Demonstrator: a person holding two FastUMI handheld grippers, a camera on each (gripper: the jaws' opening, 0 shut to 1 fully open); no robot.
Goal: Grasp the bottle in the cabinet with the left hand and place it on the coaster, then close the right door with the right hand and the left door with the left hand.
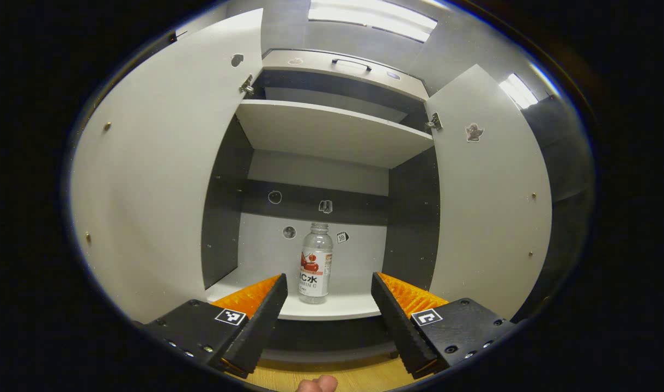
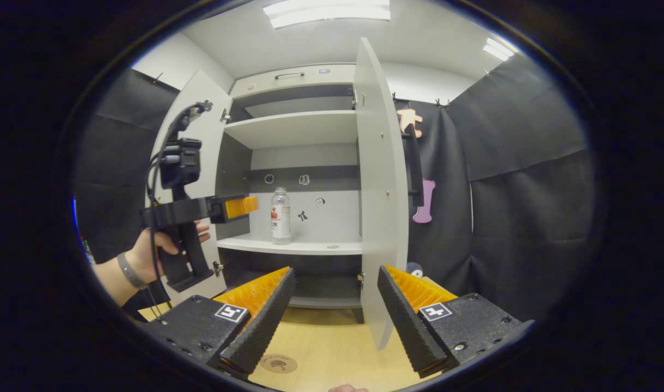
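Level, left tool (image 2: pixel 250 206) points at bottle (image 2: pixel 280 215), fingers spread.

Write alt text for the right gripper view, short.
An open white cabinet holds a clear bottle standing upright on its lower shelf, both doors swung open. The left gripper, held in a hand, points toward the bottle from the left without touching it. In the foreground the right gripper is open over a wooden table with a round coaster.
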